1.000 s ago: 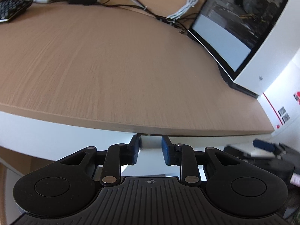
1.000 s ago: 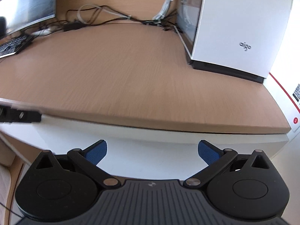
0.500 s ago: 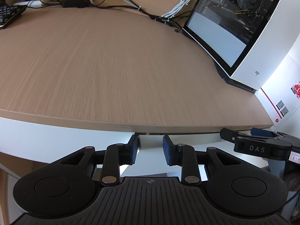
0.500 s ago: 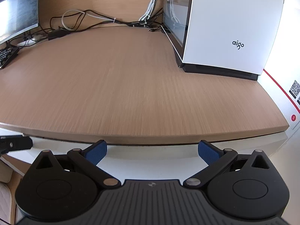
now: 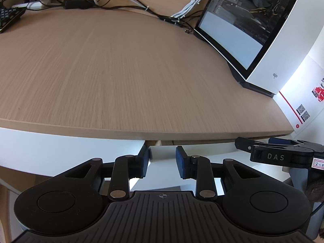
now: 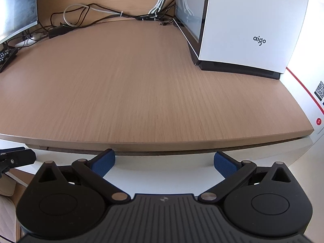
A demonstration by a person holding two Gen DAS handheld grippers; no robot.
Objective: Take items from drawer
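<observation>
Both of my wrist views are bright with daylight coming from the right of the frame, where the white wall (image 6: 309, 85) washes out to glare. The wooden desk (image 5: 121, 70) is evenly lit, with a soft sheen at the middle. Dark shadow sits under its front edge. Fisheye distortion bows that edge and bends the white computer case (image 6: 249, 26). Focus is sharp, corners slightly soft.

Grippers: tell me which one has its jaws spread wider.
The right gripper: its blue pads sit far apart, while the left gripper shows only a narrow gap.
</observation>
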